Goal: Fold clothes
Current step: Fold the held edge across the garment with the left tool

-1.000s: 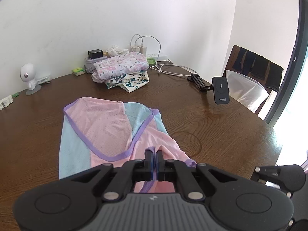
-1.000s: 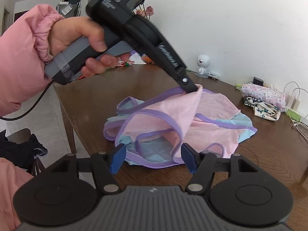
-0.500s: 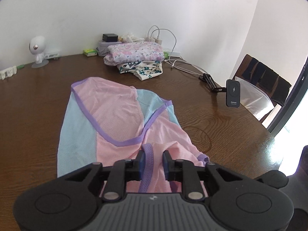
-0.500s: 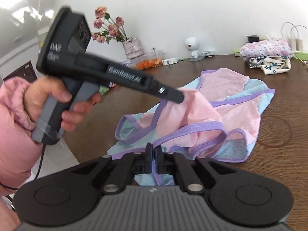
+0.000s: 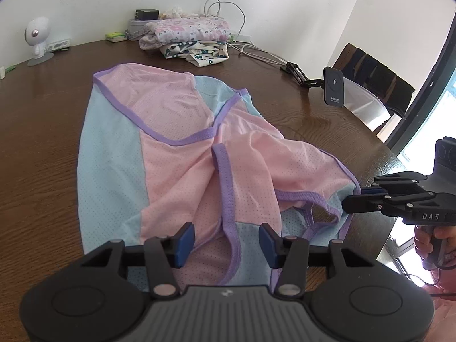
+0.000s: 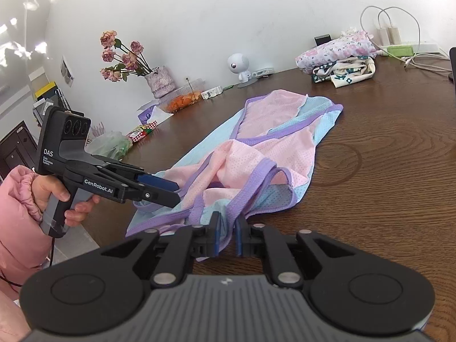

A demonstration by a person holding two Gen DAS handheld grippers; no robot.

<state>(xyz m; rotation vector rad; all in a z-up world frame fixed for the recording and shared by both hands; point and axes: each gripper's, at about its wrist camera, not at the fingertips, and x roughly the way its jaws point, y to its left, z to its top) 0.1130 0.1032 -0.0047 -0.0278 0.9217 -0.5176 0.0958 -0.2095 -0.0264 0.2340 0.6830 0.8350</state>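
A pink and light-blue mesh garment point(image 5: 171, 108) point(image 6: 270, 114) with purple trim lies half folded and rumpled on the brown wooden table point(image 5: 37, 142). My left gripper point(image 5: 226, 240) hovers low over its near edge. Its jaws are opening, and a purple trim strip runs between the pads without being pressed. The right wrist view shows that left gripper point(image 6: 176, 191) at the garment's left side, held by a hand in a pink sleeve. My right gripper point(image 6: 227, 236) sits at the near hem. Its jaws stand a narrow gap apart and are opening, with purple trim lying loose between them. The left wrist view shows this right gripper point(image 5: 352, 196) at the garment's right corner.
A stack of folded clothes point(image 5: 188, 32) point(image 6: 339, 54) sits at the back by chargers and cables point(image 5: 256, 51). A white round-headed figure point(image 5: 37, 35), a phone stand point(image 5: 333, 89), a flower vase point(image 6: 159, 81) and food packets line the edges. A chair point(image 5: 373, 79) stands beyond the table's right edge.
My left gripper let go of the purple trim and sank toward the garment, whose lifted fold now lies on the table. My right gripper closed at the hem, rolled level, then parted slightly.
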